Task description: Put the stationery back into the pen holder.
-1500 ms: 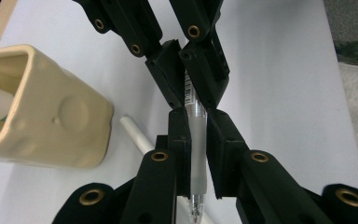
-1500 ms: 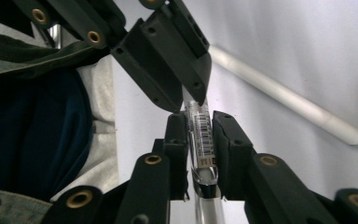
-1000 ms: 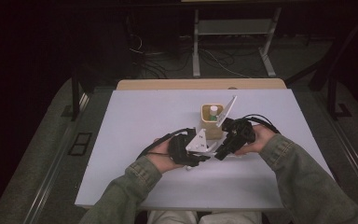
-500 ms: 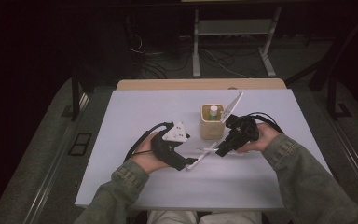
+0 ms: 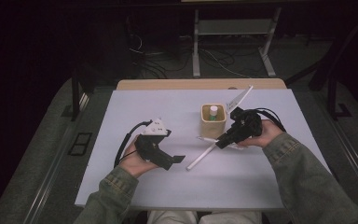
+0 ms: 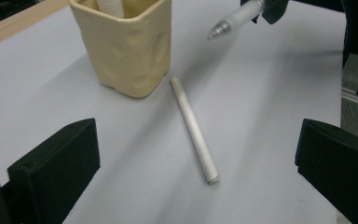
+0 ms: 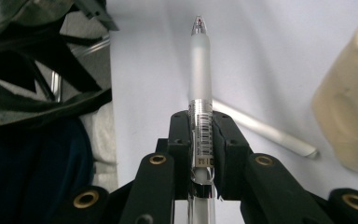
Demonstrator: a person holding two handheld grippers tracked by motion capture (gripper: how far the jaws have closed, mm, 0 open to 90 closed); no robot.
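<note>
Pen (image 7: 200,88) clamped in right hand-held gripper (image 5: 228,135), tip bared, above bench (image 5: 135,107) | cap (image 6: 193,128) flat beside cream holder (image 6: 128,46) | left hand-held gripper (image 5: 175,161) just opened wide, empty | step: cap pulled off | next, likely: dropping pen into holder, needs tilting upright.

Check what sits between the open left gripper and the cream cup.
Only a white pen cap lying loose on the table, seen in the left gripper view ahead of the left gripper, just short of the cream cup.
</note>
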